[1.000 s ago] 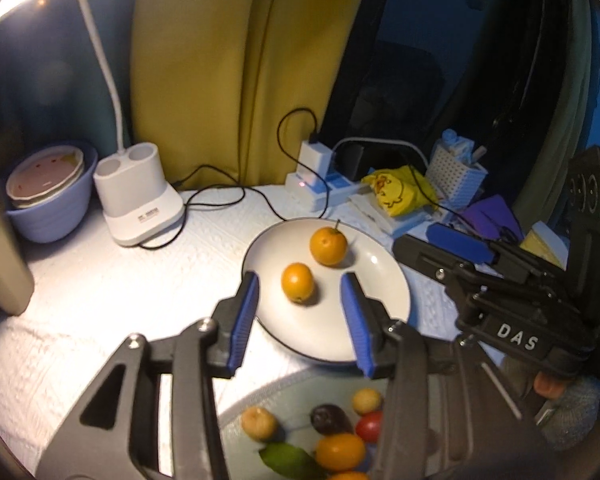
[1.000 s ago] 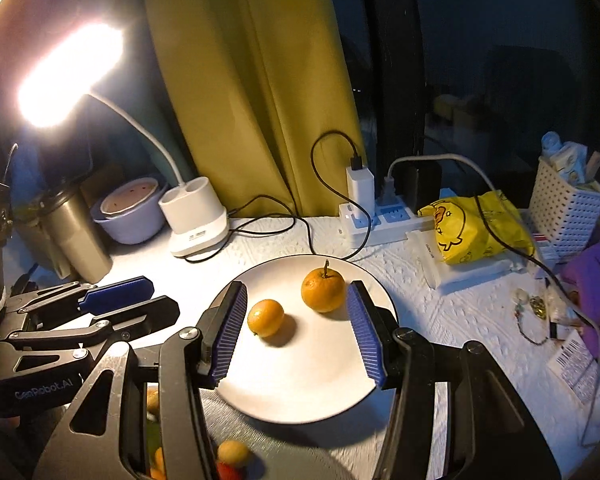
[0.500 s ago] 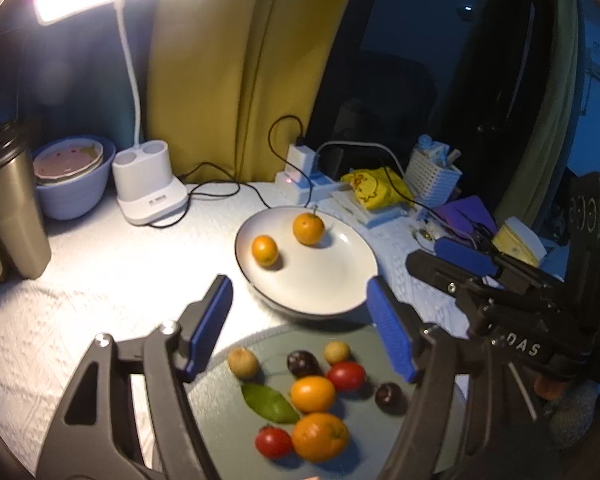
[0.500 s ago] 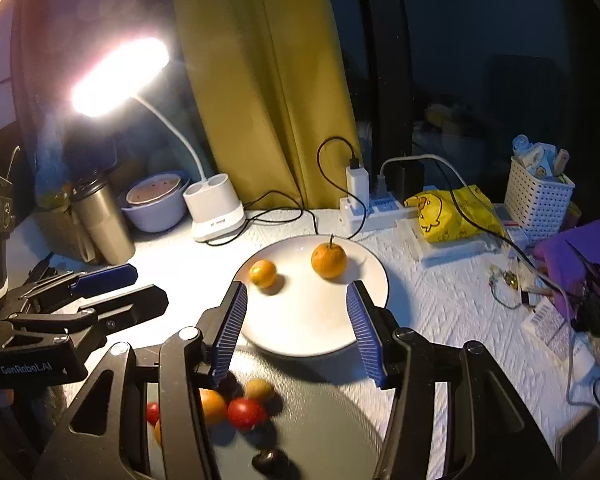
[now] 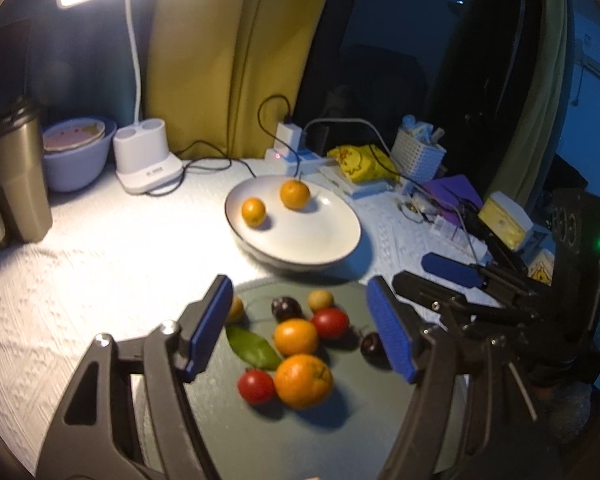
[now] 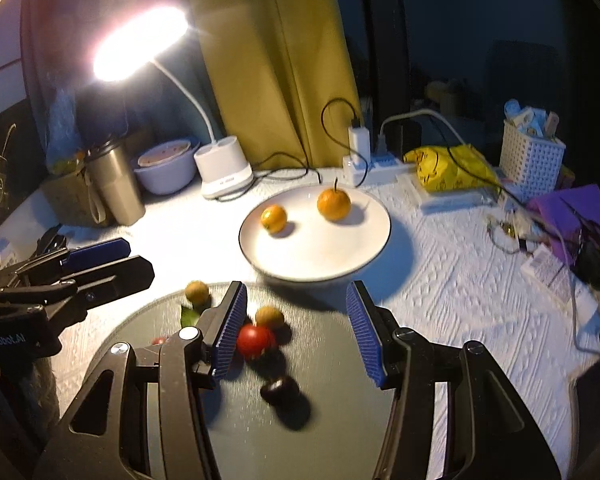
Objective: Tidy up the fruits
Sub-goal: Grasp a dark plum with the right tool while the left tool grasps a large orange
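A white plate (image 5: 324,240) holds two small oranges (image 5: 254,211) (image 5: 295,194); it also shows in the right wrist view (image 6: 320,252). In front of it a grey-green plate (image 5: 364,412) carries several mixed fruits: two oranges (image 5: 303,374), red tomatoes (image 5: 329,322), dark plums (image 5: 286,307), small yellow fruits and a green leaf. My left gripper (image 5: 300,328) is open and empty above that pile. My right gripper (image 6: 296,330) is open and empty over the same grey-green plate (image 6: 324,432), near a tomato (image 6: 253,340) and a plum (image 6: 279,390).
A lit desk lamp (image 5: 148,160), a metal tumbler (image 5: 16,184) and a bowl (image 5: 76,156) stand at the back left. A power strip with cables (image 5: 292,156), a yellow bag (image 5: 360,164), a white basket (image 5: 418,152) and small clutter fill the back right.
Both grippers have pulled back and up from the white plate, so the grey-green plate of mixed fruit now lies under them. The left jaws have opened wider.
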Tool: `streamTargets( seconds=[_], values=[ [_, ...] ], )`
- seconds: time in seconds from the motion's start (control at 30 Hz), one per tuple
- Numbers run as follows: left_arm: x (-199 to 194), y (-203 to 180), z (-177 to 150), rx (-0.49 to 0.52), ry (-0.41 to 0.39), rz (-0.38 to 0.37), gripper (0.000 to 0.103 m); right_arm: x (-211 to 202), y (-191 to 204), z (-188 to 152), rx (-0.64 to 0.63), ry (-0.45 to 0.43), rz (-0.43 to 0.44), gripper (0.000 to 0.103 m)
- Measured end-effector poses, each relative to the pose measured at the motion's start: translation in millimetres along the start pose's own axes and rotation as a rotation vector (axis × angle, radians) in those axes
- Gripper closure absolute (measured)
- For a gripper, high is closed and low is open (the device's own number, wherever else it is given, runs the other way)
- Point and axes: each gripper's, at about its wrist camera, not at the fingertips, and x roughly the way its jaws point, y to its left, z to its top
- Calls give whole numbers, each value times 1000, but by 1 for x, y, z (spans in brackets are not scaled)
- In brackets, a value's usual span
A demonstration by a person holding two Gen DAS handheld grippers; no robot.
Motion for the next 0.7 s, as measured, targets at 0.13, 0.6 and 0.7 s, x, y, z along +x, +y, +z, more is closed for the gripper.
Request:
streamTargets(
  seconds=[0.13,0.6,0.7],
  values=[
    [3,1,-13,-8,23,-1,32,2,1,-15,3,24,1,48],
    [26,-8,-47,28,123,11,32,20,5,-55,4,132,24,49],
    [30,-9,-49,49,133,21,32,23,6,-57,-6,144,36,49]
  ],
)
